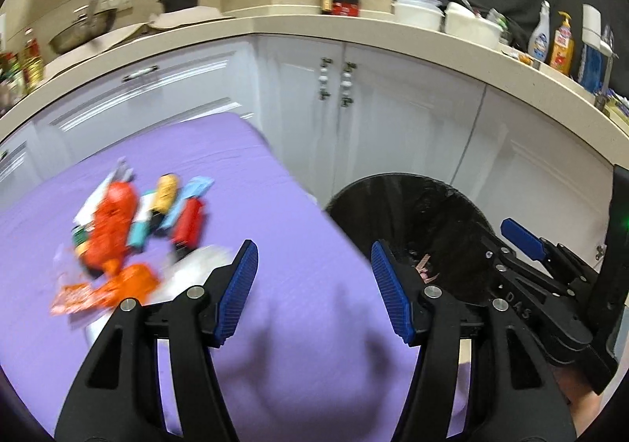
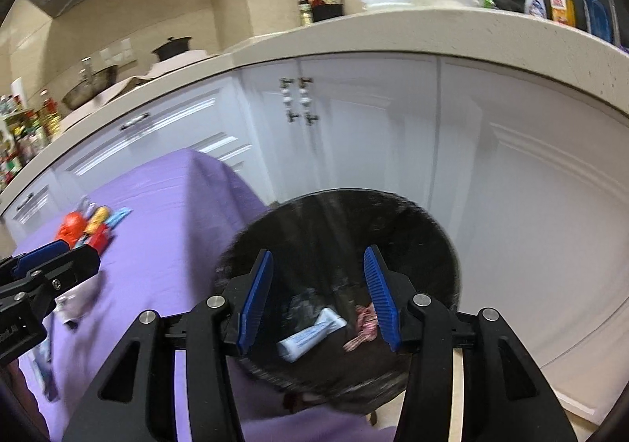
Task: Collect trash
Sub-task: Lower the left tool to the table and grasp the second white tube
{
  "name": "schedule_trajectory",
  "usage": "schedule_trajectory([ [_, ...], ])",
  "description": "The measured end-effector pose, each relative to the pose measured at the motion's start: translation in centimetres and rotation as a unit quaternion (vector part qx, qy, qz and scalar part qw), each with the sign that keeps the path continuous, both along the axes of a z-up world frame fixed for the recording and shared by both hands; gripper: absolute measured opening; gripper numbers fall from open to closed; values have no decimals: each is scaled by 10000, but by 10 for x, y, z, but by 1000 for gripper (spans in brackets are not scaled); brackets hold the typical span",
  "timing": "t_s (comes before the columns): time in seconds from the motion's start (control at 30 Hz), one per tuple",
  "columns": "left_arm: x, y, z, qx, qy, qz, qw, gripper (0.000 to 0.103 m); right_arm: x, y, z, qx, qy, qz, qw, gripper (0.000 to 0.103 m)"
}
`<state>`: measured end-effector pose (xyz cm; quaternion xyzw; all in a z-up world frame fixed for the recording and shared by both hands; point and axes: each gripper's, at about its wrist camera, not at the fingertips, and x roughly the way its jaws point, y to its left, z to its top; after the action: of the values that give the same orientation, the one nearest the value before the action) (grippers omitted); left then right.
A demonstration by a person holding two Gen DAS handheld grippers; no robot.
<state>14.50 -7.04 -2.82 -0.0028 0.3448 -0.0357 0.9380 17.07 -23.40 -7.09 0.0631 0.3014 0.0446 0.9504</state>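
My left gripper (image 1: 314, 269) hangs with its jaws spread wide and nothing between them, over the purple cloth (image 1: 236, 174). The heap of wrappers (image 1: 133, 229) — red, orange, yellow and pale blue, blurred — lies on the cloth ahead and to the left of it, apart from the fingers. My right gripper (image 2: 318, 296) is also released and empty, poised above the black bin (image 2: 338, 241) beside the table; down between its fingers lie a pale blue packet (image 2: 310, 334) and a pink striped wrapper (image 2: 363, 326).
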Motion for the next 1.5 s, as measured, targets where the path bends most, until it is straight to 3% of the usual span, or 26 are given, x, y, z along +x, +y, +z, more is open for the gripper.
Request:
schedule_trajectory([
  [0.47,-64,79,-10,-102,103,733,9972,58,-54,71,8,-161,-97,728,9972,50],
  [1.1,-96,90,-52,13,227,875,9959,59,-75,91,4,-247,-71,865,9959,50],
  [1.17,-98,93,-54,13,230,907,9956,58,-75,94,3,-251,-67,897,9956,50],
  [1.3,-101,101,-55,-54,246,908,9955,42,-74,100,1,-251,-36,991,9948,50],
  [1.5,-109,117,-55,-135,274,931,9952,38,-73,117,0,-301,-16,1208,9922,50],
])
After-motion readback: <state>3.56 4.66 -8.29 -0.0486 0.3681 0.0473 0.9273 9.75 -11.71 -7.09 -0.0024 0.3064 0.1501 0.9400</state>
